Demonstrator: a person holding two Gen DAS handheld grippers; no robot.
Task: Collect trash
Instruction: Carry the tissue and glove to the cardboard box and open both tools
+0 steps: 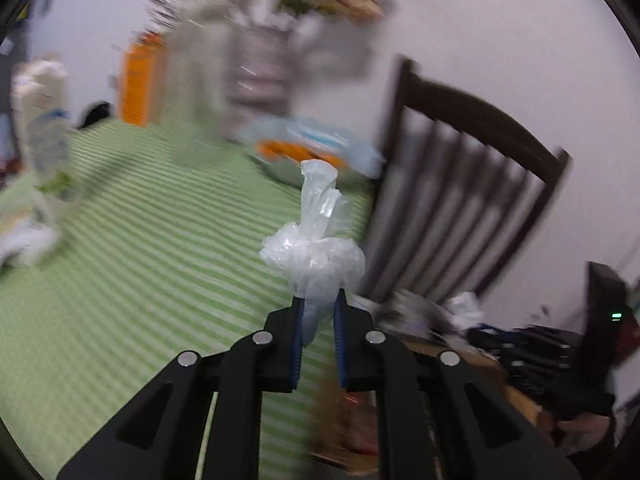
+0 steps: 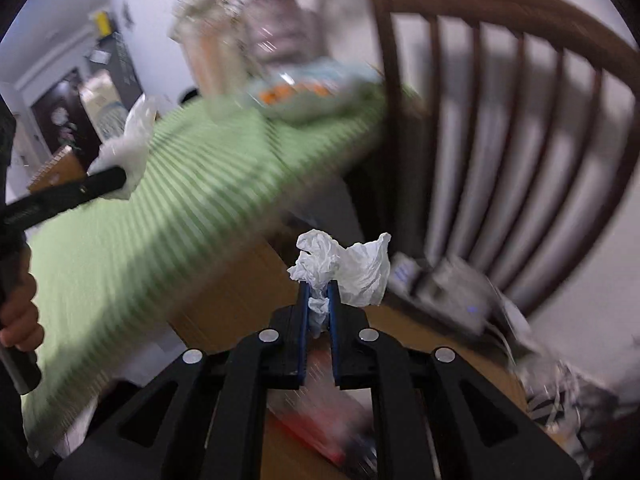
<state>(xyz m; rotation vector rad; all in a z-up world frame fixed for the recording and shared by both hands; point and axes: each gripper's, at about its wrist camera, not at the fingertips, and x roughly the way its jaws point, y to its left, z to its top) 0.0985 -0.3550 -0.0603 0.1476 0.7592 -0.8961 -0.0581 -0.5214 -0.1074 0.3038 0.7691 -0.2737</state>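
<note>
Pretty much everything at the back of the table is motion-smeared, so the vases, the orange box and the tray are mush. The chair is streaky too, and the clutter on its seat is unreadable.

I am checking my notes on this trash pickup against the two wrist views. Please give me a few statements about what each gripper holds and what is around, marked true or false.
1. The left gripper is shut on a crumpled clear plastic bag. True.
2. The right gripper is open and holds nothing. False: it is shut on a crumpled white paper tissue.
3. The table wears a green striped cloth. True.
4. The chair beside the table is white plastic. False: it is dark wood with a slatted back.
5. A hand shows at the left edge of the right wrist view. True.
</note>
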